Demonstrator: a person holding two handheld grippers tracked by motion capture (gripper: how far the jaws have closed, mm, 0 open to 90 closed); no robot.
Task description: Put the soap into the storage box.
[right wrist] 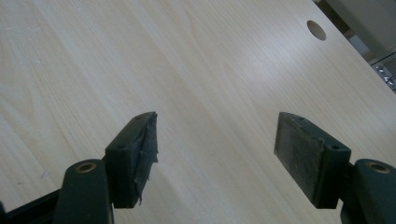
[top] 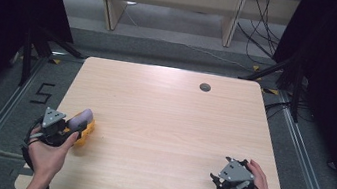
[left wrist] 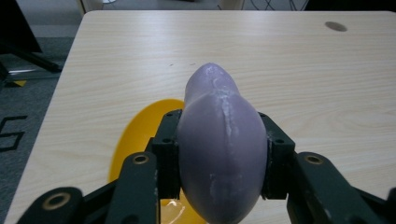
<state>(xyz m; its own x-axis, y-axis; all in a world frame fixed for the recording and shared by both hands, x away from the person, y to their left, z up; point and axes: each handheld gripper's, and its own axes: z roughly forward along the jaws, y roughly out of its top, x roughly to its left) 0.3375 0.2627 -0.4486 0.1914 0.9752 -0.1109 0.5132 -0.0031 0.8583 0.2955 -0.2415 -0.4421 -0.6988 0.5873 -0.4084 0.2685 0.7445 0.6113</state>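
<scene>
A smooth purple eggplant-shaped object is clamped between the black jaws of my left gripper, which is shut on it. It hangs just over a yellow plate on the wooden table. From above, the left gripper sits near the table's left edge with the purple object over the yellow plate. My right gripper rests near the front right corner. Its pads stand wide apart over bare wood, with nothing between them, so the right gripper is open.
The light wooden table has a round cable hole near its far edge. Dark floor, rails and black stands surround the table; a shelf frame stands behind it.
</scene>
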